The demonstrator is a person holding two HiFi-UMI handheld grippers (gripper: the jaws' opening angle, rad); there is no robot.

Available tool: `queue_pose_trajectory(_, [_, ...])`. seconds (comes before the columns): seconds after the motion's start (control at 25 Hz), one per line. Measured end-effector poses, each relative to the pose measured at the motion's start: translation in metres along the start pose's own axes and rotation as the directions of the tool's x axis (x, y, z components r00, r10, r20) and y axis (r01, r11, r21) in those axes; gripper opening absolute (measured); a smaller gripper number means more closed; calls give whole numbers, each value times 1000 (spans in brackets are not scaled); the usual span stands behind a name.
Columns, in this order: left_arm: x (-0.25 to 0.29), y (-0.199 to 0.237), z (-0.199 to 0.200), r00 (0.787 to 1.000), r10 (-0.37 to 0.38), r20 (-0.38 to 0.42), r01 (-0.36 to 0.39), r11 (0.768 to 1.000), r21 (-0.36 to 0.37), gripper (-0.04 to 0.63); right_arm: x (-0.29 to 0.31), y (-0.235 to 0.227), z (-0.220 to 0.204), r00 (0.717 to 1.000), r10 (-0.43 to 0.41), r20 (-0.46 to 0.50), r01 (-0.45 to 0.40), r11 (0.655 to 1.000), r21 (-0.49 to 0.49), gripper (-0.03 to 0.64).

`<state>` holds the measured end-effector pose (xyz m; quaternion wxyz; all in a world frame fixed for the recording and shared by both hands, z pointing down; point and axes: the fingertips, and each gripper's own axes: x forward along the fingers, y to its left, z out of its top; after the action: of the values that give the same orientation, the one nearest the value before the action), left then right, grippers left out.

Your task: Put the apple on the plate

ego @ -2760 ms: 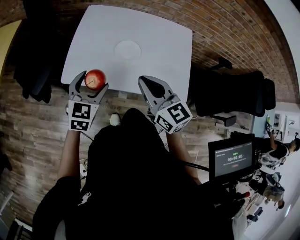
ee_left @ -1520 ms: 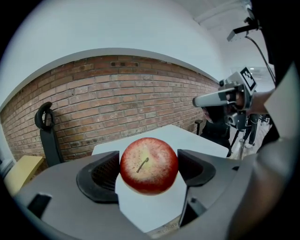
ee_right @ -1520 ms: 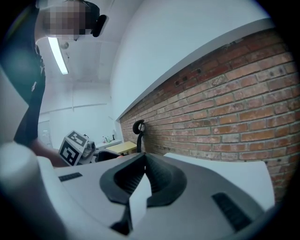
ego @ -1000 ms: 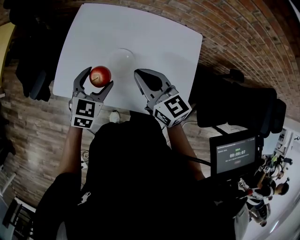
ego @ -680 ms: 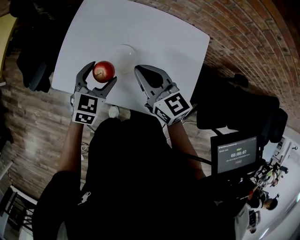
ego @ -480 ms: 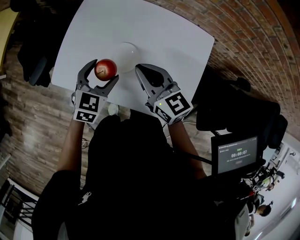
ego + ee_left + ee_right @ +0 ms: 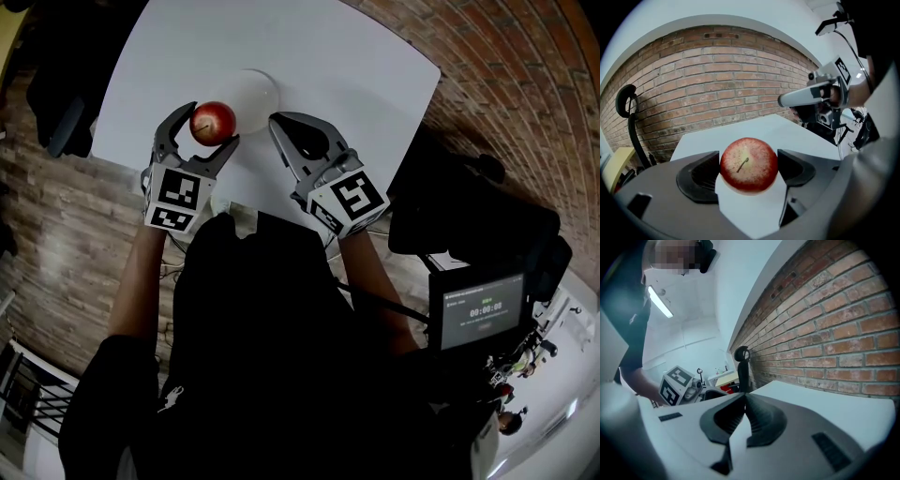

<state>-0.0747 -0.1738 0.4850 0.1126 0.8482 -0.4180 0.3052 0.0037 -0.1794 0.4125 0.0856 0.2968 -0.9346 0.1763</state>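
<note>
1. Here, the left gripper (image 7: 212, 126) has its two jaws clamped on the red apple (image 7: 214, 121), one pressing each side.
2. In the left gripper view, the apple (image 7: 749, 164) fills the gap between the jaws of that gripper (image 7: 749, 168), with its stem turned toward the camera.
3. From the head view, the apple overlaps the near-left rim of the white plate (image 7: 255, 89), which lies on the white table (image 7: 328, 56).
4. I cannot tell whether the apple touches the plate.
5. The right gripper (image 7: 286, 122) is just beside the plate's near-right edge, jaws pressed together on nothing.
6. The right gripper view shows that gripper's (image 7: 744, 397) jaw tips meeting.
</note>
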Motion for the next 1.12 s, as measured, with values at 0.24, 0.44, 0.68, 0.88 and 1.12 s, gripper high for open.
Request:
queue_pose_trajectory(0.24, [5, -1, 1, 1000, -3, -1, 3, 1000, 17, 392, -3, -2, -4, 1000, -1, -13, 2, 1000, 1, 5])
queue_pose_trajectory(0.44, [10, 0, -8, 1000, 0, -8, 0, 1000, -6, 392, -4, -5, -10, 1000, -10, -27, 10, 1000, 7, 5])
queue_pose_trajectory(0.68, [34, -11, -22, 999, -16, -34, 15, 1000, -24, 393, -6, -21, -27, 998, -4, -61, 5, 1000, 12, 3])
queue_pose_trajectory(0.88, [44, -11, -25, 998, -13, -54, 12, 1000, -5, 392, 0, -20, -29, 997, 20, -73, -19, 1000, 14, 5])
queue_pose_trajectory(1.12, [64, -15, -38, 995, -25, -100, 31, 998, 53, 393, 6, -29, -43, 997, 32, -72, -30, 999, 35, 5])
